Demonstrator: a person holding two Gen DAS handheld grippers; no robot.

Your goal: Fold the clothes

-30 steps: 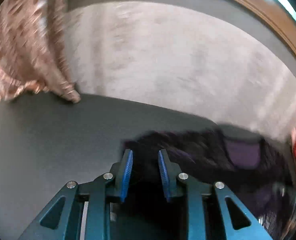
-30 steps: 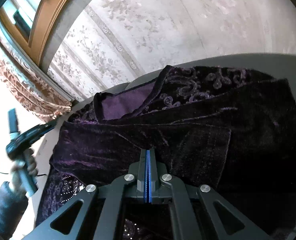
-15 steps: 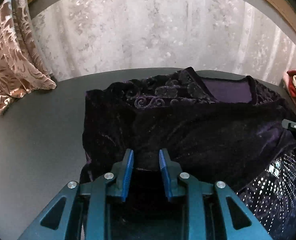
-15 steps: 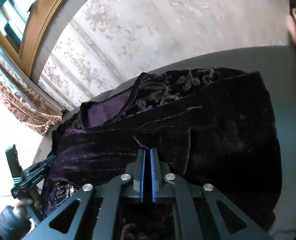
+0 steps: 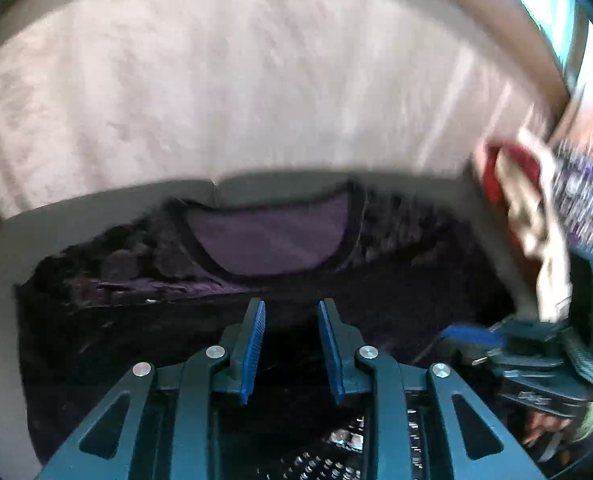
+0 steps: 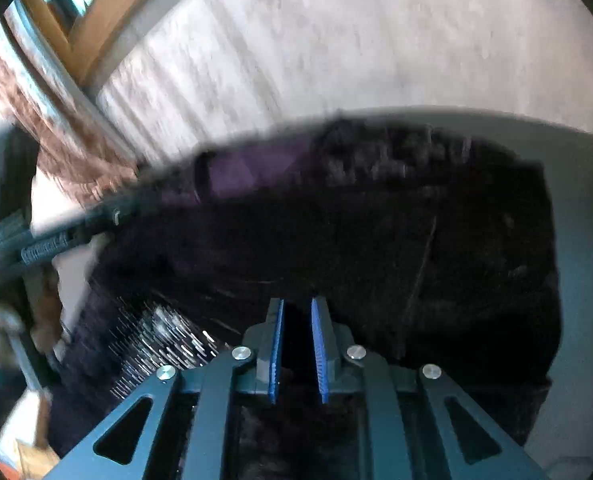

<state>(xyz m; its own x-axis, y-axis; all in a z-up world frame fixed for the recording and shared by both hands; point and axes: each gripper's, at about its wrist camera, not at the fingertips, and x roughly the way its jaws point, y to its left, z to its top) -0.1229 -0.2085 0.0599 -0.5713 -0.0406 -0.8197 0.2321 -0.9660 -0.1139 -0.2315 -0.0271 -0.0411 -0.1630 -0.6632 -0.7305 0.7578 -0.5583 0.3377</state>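
Right gripper (image 6: 296, 350) just parted, lets go of purple velvet garment (image 6: 376, 248) — I see it lying on dark table (image 6: 576, 240). Left gripper (image 5: 292, 346) wide, empty — fold laid, next edge pending.

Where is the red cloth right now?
In the left wrist view, the red cloth sits far right on the table, just beyond the purple dress.

Dark purple velvet garment (image 5: 396, 304) folded on table (image 5: 0, 320)

One purple velvet garment (image 5: 256, 320); two grippers (image 5: 292, 344); one table (image 5: 0, 248).
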